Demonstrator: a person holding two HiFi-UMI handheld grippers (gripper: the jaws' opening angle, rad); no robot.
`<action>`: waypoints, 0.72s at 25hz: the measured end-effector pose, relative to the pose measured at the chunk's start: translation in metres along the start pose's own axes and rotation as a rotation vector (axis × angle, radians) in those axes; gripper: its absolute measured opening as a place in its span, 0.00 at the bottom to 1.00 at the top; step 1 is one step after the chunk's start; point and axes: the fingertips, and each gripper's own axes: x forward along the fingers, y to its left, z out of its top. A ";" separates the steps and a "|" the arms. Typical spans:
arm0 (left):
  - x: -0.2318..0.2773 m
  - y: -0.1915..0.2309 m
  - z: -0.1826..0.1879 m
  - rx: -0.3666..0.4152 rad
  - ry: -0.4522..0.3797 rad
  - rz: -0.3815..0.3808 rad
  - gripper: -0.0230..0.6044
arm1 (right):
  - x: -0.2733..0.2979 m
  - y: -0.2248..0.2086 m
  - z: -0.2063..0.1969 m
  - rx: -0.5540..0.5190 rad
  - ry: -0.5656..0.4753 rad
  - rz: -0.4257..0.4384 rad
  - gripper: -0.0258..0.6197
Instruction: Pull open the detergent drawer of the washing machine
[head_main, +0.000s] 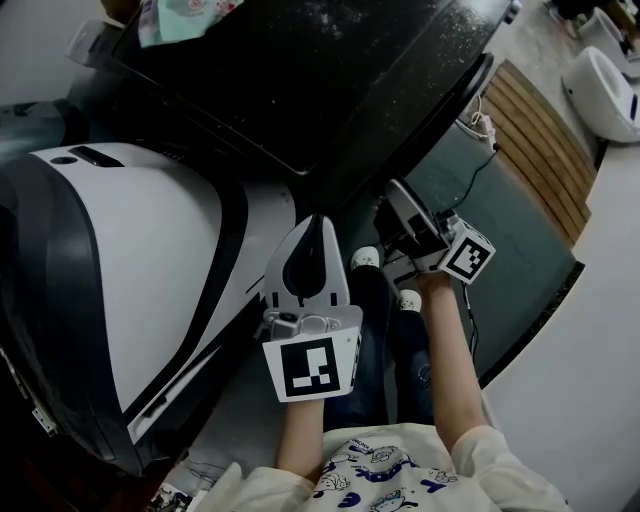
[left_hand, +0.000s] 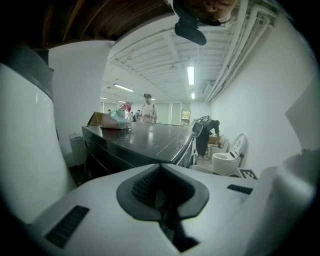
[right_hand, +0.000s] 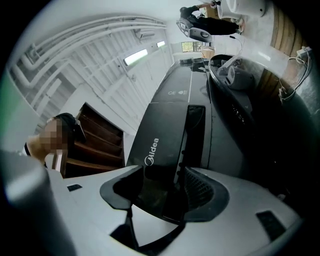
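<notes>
1. My right gripper (right_hand: 165, 186) pinches the dark detergent drawer (right_hand: 167, 142); its front reads "Midea" (right_hand: 151, 151) in white.
2. The drawer sits at the end of the black washing machine (right_hand: 192, 85), under a black countertop (head_main: 330, 80).
3. My left gripper (head_main: 313, 235) is pressed together and empty, beside a white appliance (head_main: 130, 250).
4. Around me there is a grey-green floor (head_main: 520, 240), wooden slats (head_main: 540, 140) and a white ceiling with strip lights (left_hand: 190, 75).

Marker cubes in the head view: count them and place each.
2. One cube sits on the left gripper, low centre; the other on the right gripper, right of centre, whose tongs grip the drawer. None seems hidden.
</notes>
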 end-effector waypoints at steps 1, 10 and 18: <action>0.000 0.001 0.000 0.000 0.000 0.000 0.06 | 0.001 0.000 0.001 0.004 -0.004 0.008 0.43; -0.002 0.004 -0.002 -0.002 -0.002 0.006 0.06 | 0.006 0.003 0.008 0.067 -0.057 0.063 0.38; -0.006 0.005 -0.005 -0.015 0.001 0.005 0.06 | 0.005 -0.002 0.010 0.185 -0.106 0.107 0.34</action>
